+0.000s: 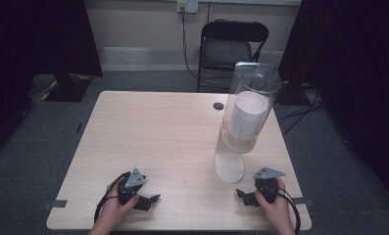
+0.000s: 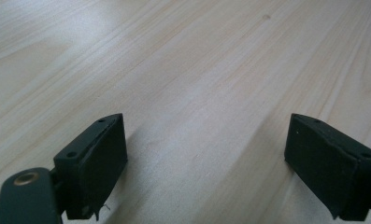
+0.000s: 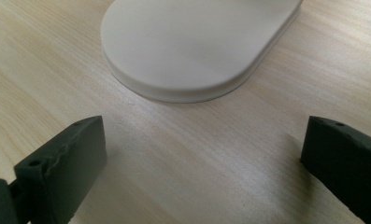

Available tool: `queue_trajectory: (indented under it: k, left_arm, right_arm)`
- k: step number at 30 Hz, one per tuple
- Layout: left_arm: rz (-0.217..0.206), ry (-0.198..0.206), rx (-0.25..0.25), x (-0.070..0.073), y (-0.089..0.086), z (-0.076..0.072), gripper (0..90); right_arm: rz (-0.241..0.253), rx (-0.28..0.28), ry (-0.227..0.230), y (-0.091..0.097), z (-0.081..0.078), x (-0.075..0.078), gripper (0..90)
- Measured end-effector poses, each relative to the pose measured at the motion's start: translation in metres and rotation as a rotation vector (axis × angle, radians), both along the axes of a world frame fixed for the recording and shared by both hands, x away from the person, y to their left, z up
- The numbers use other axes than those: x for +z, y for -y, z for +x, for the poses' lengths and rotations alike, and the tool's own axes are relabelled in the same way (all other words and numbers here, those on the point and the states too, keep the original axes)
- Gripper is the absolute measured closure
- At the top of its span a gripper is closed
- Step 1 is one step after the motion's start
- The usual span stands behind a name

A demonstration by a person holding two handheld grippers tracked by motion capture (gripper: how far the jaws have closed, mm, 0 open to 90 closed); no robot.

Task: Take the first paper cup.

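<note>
Both grippers rest low on the table (image 1: pixel 148 127), near its front edge. Left gripper (image 1: pixel 150 200): jaws spread, bare wood between them. Right gripper (image 1: pixel 242 195): jaws spread, nothing between, aimed at the cup dispenser's white base (image 3: pixel 199 46) just ahead. The clear dispenser (image 1: pixel 246 117) holds stacked white cups (image 1: pixel 248 115), right of centre.

One camera looks down from above the near edge onto the whole tabletop (image 1: pixel 158 127). Two ride low, close to the wood; the right one shares the white stand base (image 3: pixel 197 46).
</note>
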State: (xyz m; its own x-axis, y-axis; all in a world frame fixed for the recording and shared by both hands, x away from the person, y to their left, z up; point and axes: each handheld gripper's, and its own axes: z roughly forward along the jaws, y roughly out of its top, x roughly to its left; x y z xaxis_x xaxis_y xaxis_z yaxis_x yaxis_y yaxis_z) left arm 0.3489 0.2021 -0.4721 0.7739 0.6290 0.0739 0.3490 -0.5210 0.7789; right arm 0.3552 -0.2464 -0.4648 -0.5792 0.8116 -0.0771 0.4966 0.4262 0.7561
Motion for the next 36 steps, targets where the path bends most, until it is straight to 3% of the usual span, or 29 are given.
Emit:
queue_trajectory:
  k: [4,10,12,13,15,17,19,24,27,29,36]
  left_arm:
    - [-0.003,-0.001,-0.002,0.000,0.000,0.000,12.5]
    - [0.003,-0.018,0.041,-0.001,0.002,0.002,4.0]
    - [0.000,-0.017,0.045,-0.001,0.002,0.002,3.0]
    - [0.000,-0.017,0.045,-0.001,0.002,0.003,3.0]
    - [-0.001,-0.019,0.043,-0.001,0.002,0.003,2.9]
    - [-0.001,-0.018,0.043,-0.002,0.002,0.003,2.9]
    - [-0.001,-0.018,0.043,-0.002,0.002,0.003,2.9]
    - [0.000,-0.018,0.043,-0.001,0.002,0.003,2.9]
    - [-0.001,-0.018,0.043,-0.001,0.002,0.003,2.9]
    - [0.000,-0.018,0.043,-0.001,0.002,0.003,2.8]
    - [0.000,-0.019,0.043,-0.001,0.002,0.003,2.9]
  right_arm:
    - [0.000,-0.001,0.000,0.000,-0.001,0.000,0.0]
    - [0.004,-0.001,0.003,0.001,0.000,0.000,1.0]
    - [0.037,-0.017,0.039,0.001,-0.002,0.002,23.1]
    - [0.061,-0.005,0.056,0.002,-0.002,0.003,23.5]
    - [0.095,-0.050,0.114,0.001,-0.002,0.009,12.1]
    - [0.145,-0.047,0.177,0.000,-0.005,0.017,18.9]
    - [0.192,-0.053,0.227,-0.003,-0.005,0.025,16.0]
    - [0.193,-0.031,0.304,-0.013,0.001,0.042,16.6]
    - [0.259,-0.035,0.350,-0.018,0.007,0.050,16.6]
    - [0.284,-0.045,0.360,-0.020,0.011,0.053,15.5]
    - [0.301,-0.046,0.388,-0.025,0.019,0.065,16.6]
